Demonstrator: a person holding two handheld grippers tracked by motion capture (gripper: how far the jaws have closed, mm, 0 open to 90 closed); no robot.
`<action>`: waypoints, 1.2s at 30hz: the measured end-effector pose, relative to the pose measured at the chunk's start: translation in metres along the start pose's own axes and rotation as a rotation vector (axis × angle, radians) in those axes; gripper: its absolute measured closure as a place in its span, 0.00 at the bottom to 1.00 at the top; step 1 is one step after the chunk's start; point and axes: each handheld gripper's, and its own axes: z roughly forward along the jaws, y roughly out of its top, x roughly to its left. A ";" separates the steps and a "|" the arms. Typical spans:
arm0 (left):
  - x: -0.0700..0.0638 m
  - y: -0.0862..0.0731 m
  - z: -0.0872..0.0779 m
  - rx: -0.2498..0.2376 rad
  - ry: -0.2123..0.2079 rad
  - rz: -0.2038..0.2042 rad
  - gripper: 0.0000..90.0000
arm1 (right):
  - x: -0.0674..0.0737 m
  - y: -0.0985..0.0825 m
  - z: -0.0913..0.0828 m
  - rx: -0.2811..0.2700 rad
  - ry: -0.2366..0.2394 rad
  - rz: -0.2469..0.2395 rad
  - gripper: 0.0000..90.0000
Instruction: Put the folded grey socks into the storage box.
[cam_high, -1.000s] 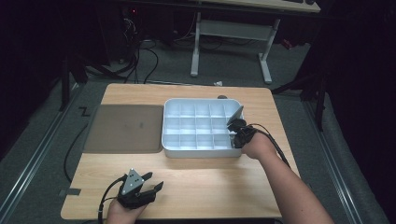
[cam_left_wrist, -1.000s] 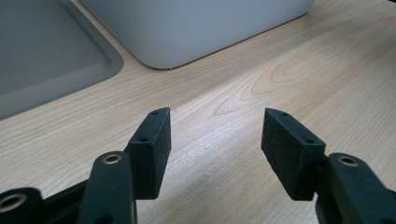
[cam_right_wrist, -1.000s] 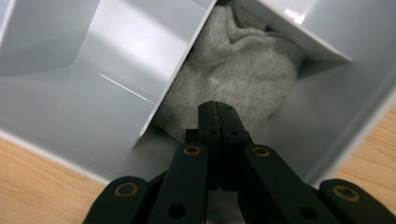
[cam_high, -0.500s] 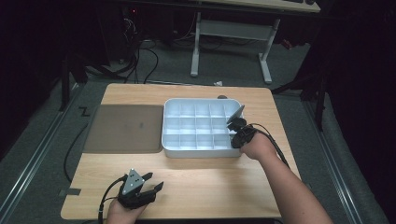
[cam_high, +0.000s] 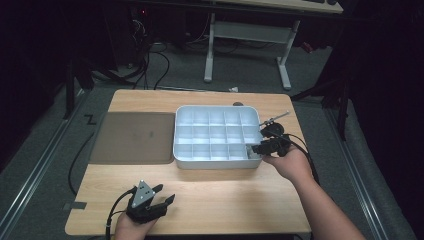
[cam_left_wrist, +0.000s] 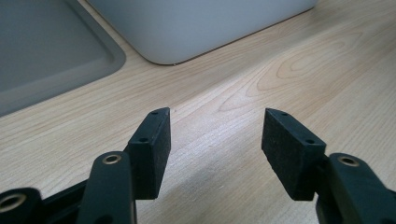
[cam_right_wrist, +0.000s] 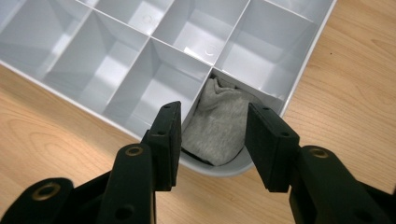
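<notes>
On the wooden table (cam_high: 225, 195), the left gripper (cam_left_wrist: 215, 135) rests near the front edge, jaws spread apart with nothing between them, pointing toward a grey mat (cam_high: 132, 137). Just right of the mat sits a white compartment tray (cam_high: 216, 135). At its near right corner, the right gripper (cam_right_wrist: 212, 135) hovers with jaws parted above a grey cloth (cam_right_wrist: 217, 123) tucked into that corner compartment.

Both claws are black, with flat rectangular pads and brass-ringed screw holes. The left claw (cam_high: 162, 202) carries a grey three-cornered plate; black cables trail from each.
</notes>
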 end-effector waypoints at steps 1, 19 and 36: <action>0.000 0.000 0.000 0.001 0.002 0.000 0.48 | 0.001 -0.002 -0.002 -0.006 -0.014 -0.011 0.63; -0.001 0.000 0.001 -0.013 0.015 0.004 0.48 | 0.007 -0.085 0.003 -0.208 -0.002 -0.010 0.59; -0.006 -0.001 0.002 -0.017 0.012 0.006 0.45 | 0.045 -0.165 0.035 -0.431 0.028 0.049 0.51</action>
